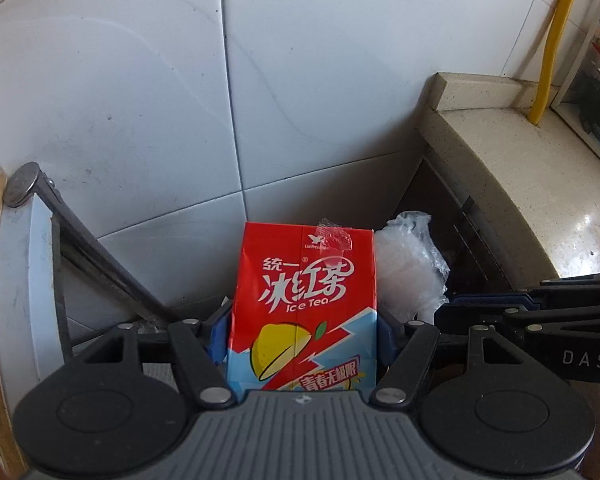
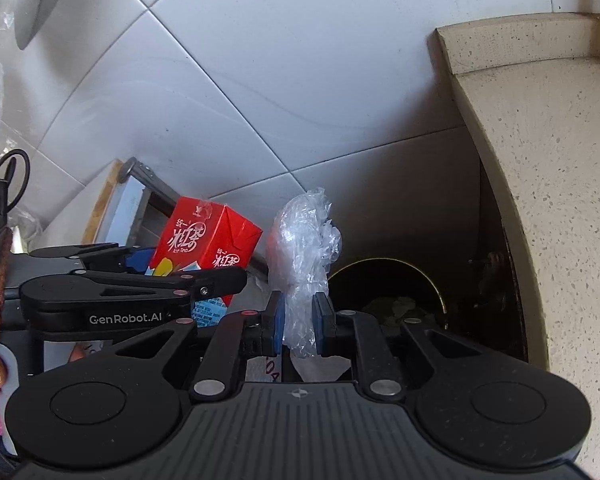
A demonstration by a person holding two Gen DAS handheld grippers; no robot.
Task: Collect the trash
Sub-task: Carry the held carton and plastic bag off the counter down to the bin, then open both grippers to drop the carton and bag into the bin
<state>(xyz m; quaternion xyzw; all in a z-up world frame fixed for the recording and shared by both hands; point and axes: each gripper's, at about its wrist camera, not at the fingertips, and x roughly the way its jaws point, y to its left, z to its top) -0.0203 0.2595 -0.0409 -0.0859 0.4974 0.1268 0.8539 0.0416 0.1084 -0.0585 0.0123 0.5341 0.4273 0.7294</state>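
The right gripper (image 2: 298, 320) pinches crumpled plastic wrap (image 2: 304, 264), the left gripper (image 1: 302, 332) clamps the ice tea carton (image 1: 304, 300); with the dark bin (image 2: 388, 288) at one o'clock, seemingly below, the flimsy wrap could slip out short of it.

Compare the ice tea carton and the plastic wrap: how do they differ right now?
The ice tea carton is a rigid red box with printed graphics; the plastic wrap is a clear, crumpled, shapeless wad. The carton sits between the left gripper pads; the wrap sits between the right gripper pads. Both are held up near the dark bin.
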